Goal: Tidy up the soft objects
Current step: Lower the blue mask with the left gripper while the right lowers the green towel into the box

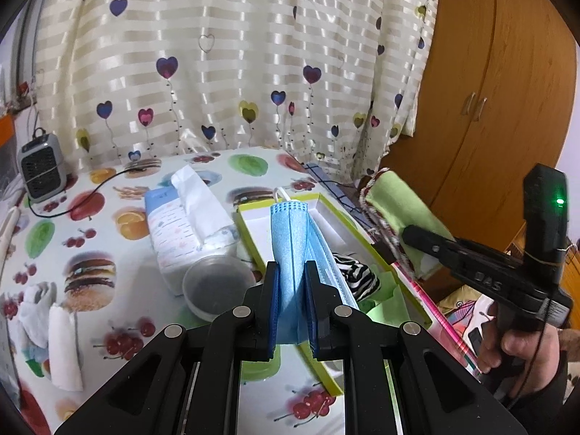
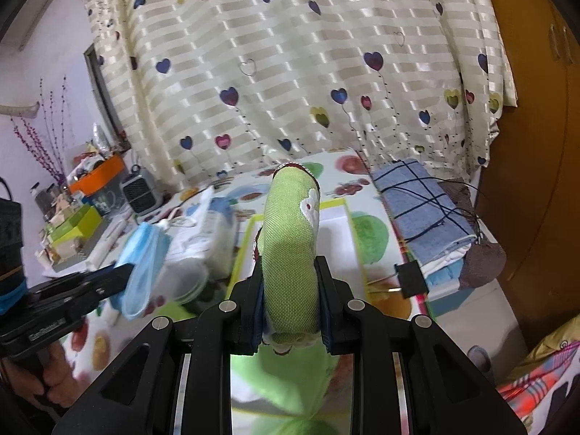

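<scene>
Here, centre frame over the green-rimmed box (image 1: 328,201), the left gripper (image 1: 293,304) pinches a limp, light blue face mask (image 1: 290,239) mid-fold, while the right gripper (image 2: 290,308) clamps a soft green cloth (image 2: 290,239), best held mid-body.

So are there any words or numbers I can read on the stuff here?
Almost none.
"DAS": my best guess at raised letters on the right hand-held gripper, seen from the left wrist camera.
Left hand-held gripper: raised lettering on its black body, too blurred to read.
Tissue pack: rows of tiny print, too small to read.
Blue face mask, green cloth, fruit tablecloth: pictures or plain, no words visible.
</scene>
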Demonstrator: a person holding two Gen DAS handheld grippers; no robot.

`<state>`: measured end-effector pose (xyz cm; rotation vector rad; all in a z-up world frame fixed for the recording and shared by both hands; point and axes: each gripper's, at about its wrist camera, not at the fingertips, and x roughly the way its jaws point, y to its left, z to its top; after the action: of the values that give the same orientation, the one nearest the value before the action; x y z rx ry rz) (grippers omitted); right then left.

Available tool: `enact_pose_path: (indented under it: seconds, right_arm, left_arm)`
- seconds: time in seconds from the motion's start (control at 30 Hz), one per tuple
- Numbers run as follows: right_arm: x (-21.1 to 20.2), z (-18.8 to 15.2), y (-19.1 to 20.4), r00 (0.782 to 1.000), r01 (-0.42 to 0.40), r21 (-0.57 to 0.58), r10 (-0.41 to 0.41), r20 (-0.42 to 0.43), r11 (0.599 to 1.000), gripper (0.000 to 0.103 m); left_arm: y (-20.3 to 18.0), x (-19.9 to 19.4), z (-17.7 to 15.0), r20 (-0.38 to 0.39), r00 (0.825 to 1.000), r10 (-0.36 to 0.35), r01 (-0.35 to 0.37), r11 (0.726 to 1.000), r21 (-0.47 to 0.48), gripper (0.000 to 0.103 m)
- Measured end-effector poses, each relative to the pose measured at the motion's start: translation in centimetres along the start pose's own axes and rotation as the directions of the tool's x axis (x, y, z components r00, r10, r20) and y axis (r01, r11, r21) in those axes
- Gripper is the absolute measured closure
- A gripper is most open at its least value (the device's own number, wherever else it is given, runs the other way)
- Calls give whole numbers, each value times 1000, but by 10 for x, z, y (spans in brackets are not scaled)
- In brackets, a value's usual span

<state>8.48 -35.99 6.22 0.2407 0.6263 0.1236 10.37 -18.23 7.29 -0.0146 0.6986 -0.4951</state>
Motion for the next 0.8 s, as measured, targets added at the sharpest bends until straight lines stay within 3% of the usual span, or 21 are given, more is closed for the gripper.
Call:
enact_pose_path:
  seconds: [0.63,0.8]
  right_arm:
    - [84,9,-27,990,52,-47,-58,-131,998,77]
    - [80,9,-30,994,47,-57,-52,-94,997,56]
  left_arm:
    - [-13,56,19,-65,998,15,-14,1000,16,91]
    - [-15,73,22,-89,996,22,-20,1000,13,91]
